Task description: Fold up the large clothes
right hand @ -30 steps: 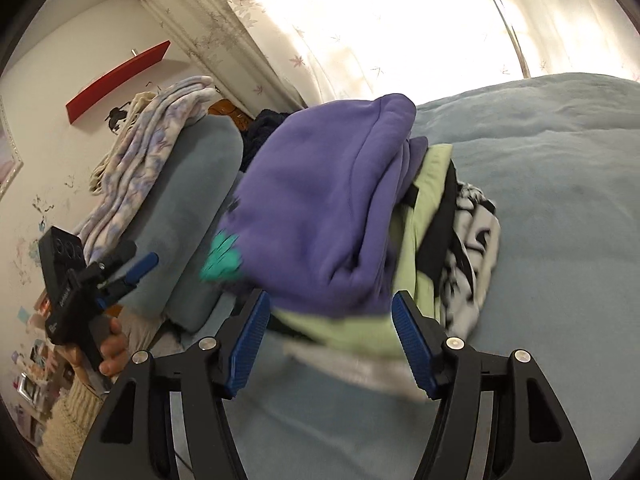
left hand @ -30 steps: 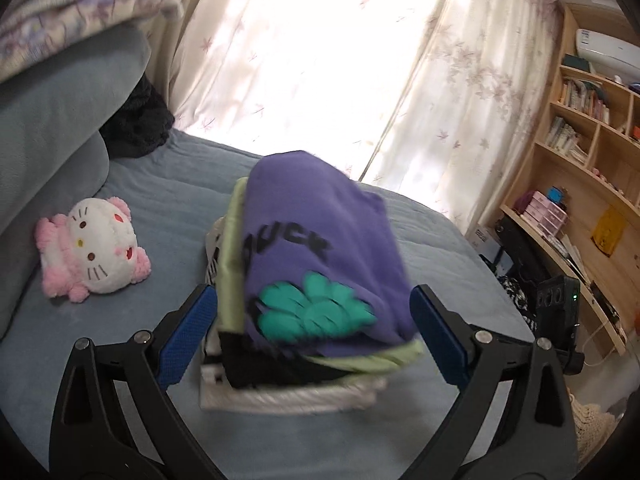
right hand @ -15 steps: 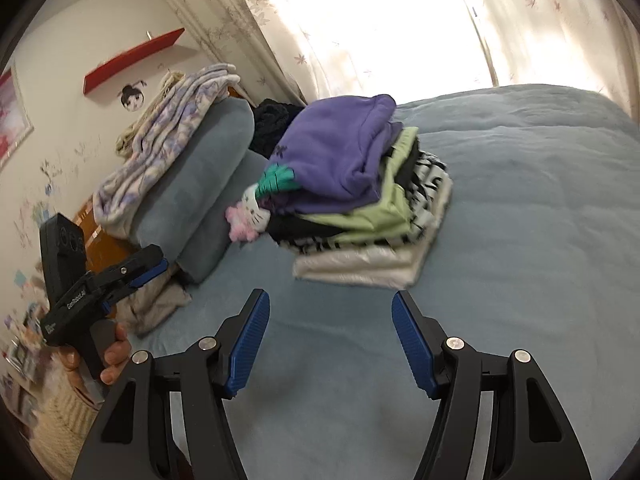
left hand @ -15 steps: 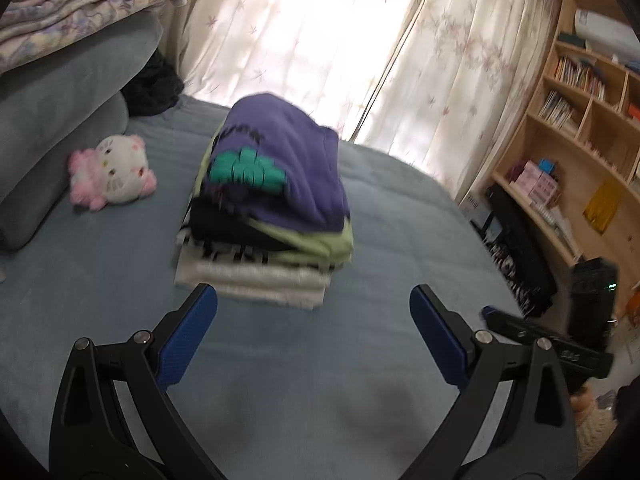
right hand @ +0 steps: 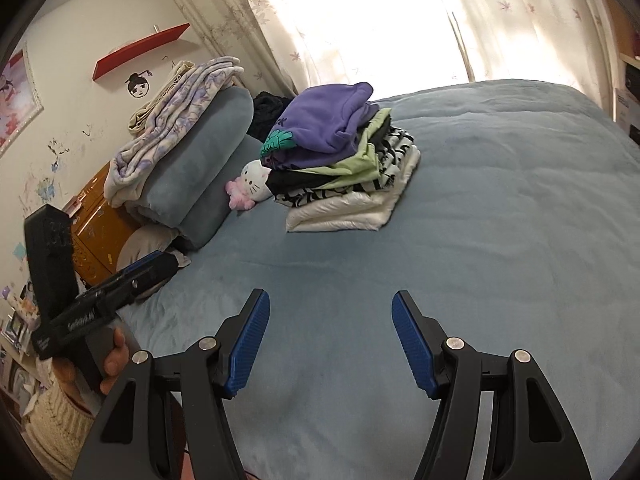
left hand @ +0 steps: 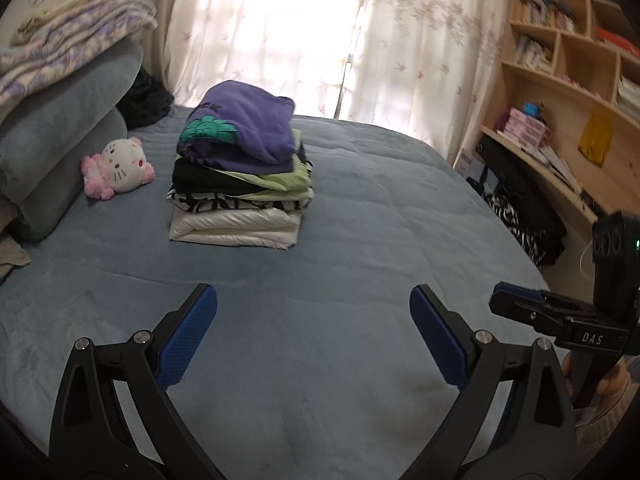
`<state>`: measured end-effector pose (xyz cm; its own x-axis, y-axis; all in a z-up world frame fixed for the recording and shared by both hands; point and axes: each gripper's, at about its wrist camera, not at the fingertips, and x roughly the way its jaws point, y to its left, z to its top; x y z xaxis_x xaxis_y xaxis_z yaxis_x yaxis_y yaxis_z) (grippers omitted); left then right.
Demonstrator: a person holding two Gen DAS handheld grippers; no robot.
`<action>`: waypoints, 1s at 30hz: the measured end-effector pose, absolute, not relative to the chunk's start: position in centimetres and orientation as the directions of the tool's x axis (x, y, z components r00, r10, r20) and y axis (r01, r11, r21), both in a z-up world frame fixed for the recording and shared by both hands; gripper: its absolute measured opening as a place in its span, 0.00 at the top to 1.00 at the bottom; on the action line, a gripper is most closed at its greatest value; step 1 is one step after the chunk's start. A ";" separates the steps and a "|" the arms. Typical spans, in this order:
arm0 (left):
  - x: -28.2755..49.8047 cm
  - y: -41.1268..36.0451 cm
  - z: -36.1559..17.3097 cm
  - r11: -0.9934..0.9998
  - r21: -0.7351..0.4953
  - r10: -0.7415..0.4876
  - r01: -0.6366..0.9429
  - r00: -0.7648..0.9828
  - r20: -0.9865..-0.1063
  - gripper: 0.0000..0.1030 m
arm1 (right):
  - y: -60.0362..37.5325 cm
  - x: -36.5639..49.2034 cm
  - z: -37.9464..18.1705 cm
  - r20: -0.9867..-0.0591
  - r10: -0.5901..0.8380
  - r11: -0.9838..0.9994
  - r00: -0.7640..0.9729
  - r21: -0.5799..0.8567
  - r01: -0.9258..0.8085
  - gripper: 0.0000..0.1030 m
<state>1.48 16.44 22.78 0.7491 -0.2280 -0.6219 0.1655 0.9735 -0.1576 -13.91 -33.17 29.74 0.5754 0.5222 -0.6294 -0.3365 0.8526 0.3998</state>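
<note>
The stack of folded clothes [left hand: 240,172] stood on the blue bed [left hand: 360,264], toward the far side near the curtains [left hand: 280,32], with the purple sweatshirt [left hand: 244,128] on top, then a green piece, a black one, a black-and-white one and a white padded garment [left hand: 236,228] at the bottom. One second before, this stack filled both views and sat just in front of the claws; now it was well apart from them, with a wide bare strip of bed between. So both hands had pulled back from the pile, and the purple sweatshirt was left on it. The left claw [left hand: 313,340] was spread wide with nothing between its blue pads, and the right claw [right hand: 331,344] was spread too and held nothing. I judge that this piece was finished and the hands were going for the next garment, but no unfolded garment could be seen clearly on the bed. The top of the stack leaned a little, so it might slip if it were pushed. Beside the stack lay a plush cat toy [left hand: 118,168], touching the grey pillows [left hand: 60,140], and a wooden bookshelf [left hand: 568,80] stood at the right
</note>
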 end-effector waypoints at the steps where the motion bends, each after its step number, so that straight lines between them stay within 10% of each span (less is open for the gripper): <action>1: 0.3 15.3 22.8 0.973 -0.150 -0.231 0.176 0.751 -0.618 0.06 | -33.8 -15.1 29.7 -0.632 0.514 0.857 0.579 0.395 -0.330 0.37; 19: -12.2 2.8 19.1 0.997 0.035 -0.035 0.074 0.772 -0.634 0.04 | -46.3 -37.5 27.4 -0.637 0.287 0.952 0.716 0.275 -0.137 0.02; 30: -14.6 2.4 14.7 0.999 -0.003 -0.028 0.036 0.714 -0.699 0.04 | -48.9 -45.2 23.5 -0.671 0.272 0.955 0.690 0.276 -0.107 0.01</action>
